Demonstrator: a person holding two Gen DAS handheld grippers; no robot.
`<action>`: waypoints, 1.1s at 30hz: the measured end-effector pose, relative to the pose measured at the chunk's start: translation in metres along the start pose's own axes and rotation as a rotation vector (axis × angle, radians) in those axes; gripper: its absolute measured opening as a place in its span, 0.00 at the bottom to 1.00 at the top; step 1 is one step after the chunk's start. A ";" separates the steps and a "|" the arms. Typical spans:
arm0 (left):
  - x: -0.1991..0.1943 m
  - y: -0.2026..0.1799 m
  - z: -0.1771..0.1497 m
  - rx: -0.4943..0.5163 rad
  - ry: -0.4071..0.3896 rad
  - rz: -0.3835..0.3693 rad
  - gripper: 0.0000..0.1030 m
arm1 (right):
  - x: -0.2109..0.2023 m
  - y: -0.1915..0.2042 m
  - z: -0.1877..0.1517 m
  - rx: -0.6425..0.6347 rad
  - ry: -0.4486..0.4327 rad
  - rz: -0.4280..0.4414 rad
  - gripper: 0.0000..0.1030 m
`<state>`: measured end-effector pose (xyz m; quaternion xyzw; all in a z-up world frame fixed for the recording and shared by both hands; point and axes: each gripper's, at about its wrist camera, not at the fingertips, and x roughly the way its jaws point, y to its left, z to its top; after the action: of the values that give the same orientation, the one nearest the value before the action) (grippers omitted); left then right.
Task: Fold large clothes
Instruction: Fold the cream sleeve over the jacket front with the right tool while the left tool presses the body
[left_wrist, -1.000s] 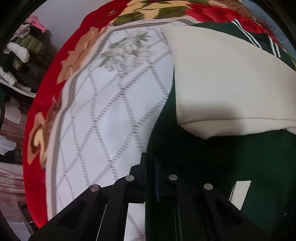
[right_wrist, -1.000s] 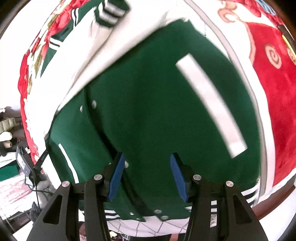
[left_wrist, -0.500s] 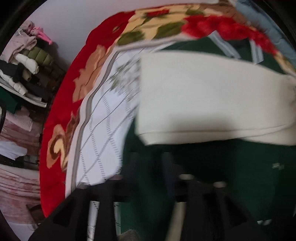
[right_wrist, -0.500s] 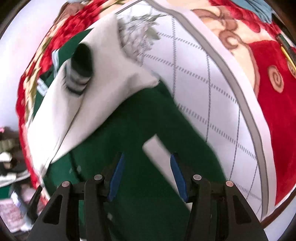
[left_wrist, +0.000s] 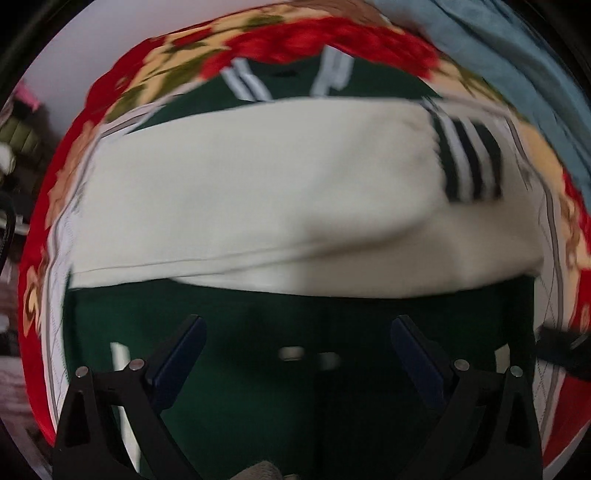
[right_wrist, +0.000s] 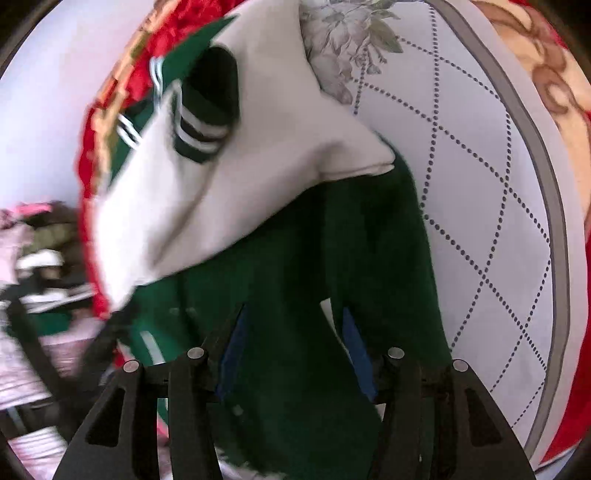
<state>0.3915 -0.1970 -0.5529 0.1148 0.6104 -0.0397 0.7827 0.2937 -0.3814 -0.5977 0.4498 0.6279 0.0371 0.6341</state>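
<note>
On the red floral blanket (left_wrist: 258, 40) with its white quilted centre (right_wrist: 480, 184) we see the green jacket (left_wrist: 277, 398) spread out, its cream sleeves (left_wrist: 258, 192) folded across the body. Our left gripper (left_wrist: 295, 354) hovers above the green cloth, jaws opening wide, nothing between them. Our right gripper (right_wrist: 295, 354) holds a thick fold of green fabric between its half-apart fingers.

Green jacket (left_wrist: 258, 369) is showing matt woven cloth; its cream sleeve (left_wrist: 258, 192) is looking smooth; printed blanket (right_wrist: 480, 206) is appearing plush.
</note>
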 end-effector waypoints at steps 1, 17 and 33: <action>0.007 -0.011 -0.001 0.021 0.013 0.013 0.99 | -0.013 -0.014 0.004 0.039 -0.027 0.038 0.53; 0.044 -0.050 -0.004 0.136 0.054 0.213 1.00 | 0.016 -0.036 0.058 -0.219 0.034 -0.371 0.05; 0.048 -0.046 0.000 0.151 0.067 0.210 1.00 | -0.050 -0.128 0.072 -0.022 0.081 -0.107 0.60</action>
<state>0.3939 -0.2376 -0.6051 0.2378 0.6162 0.0006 0.7508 0.2762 -0.5259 -0.6523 0.4067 0.6757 0.0279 0.6142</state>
